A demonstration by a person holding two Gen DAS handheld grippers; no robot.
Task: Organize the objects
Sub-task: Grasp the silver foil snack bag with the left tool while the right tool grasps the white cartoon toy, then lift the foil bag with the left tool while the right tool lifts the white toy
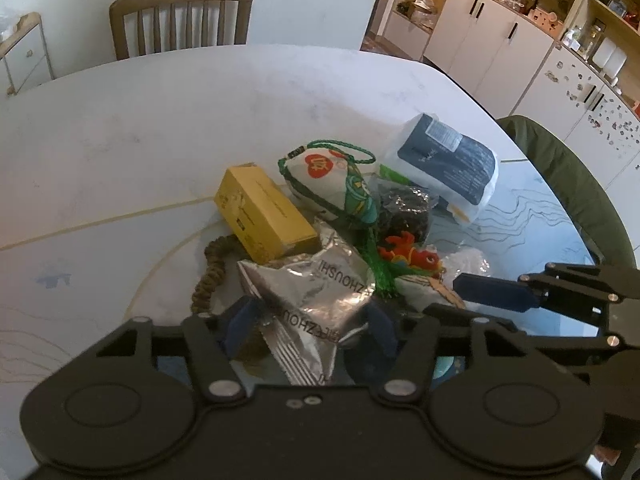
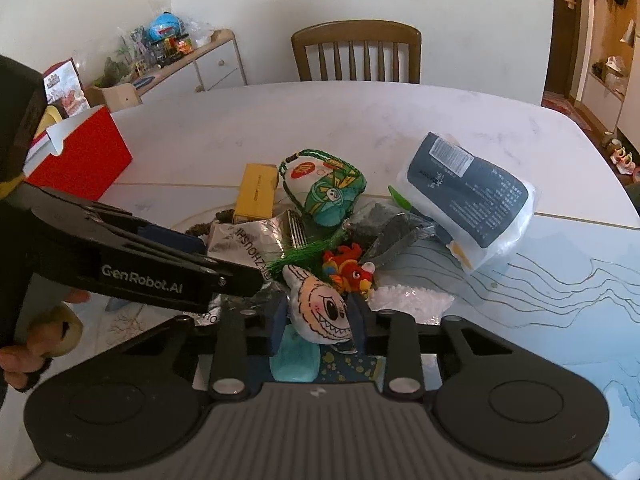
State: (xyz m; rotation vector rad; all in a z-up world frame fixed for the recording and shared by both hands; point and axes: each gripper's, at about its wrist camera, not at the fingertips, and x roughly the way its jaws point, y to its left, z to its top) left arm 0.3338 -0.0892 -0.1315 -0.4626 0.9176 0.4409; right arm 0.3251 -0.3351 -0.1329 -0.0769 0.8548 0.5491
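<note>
Left gripper [image 1: 308, 326] low over pile, both blue pads pressed against silver foil packet [image 1: 316, 292], 1 each side; clamped on it. Right gripper [image 2: 318, 314] same story: pads squeezed onto small white plush with cartoon toothy face [image 2: 320, 308], head poking up between fingers. Right gripper also seen at right edge of left view, blue pad [image 1: 494, 292] side-on. Left gripper crossed right view from left, "GenRobot.AI" on its arm, held by bare hand [image 2: 24, 356] at frame edge. Clutter bunched mid-table on white marble-look table [image 1: 160, 120]: yellow box [image 1: 264, 216] resting partly on foil packet's far corner, braided olive cord [image 1: 208, 276] beside and under box, green-corded printed pouch [image 1: 332, 184] behind packet, red-orange plush toy [image 2: 348, 268] just beyond white plush, dark crinkled bag [image 1: 404, 212] behind that, navy pack in clear wrap [image 2: 472, 196] furthest right, tilted. Green tassel [image 1: 380, 264] trailed from pouch between packet and red toy. Red carton [image 2: 80, 156] well apart at left table edge. Wooden chair [image 2: 356, 52] at far side. Blue wavy-line mat [image 2: 540, 280] under right part of pile.
</note>
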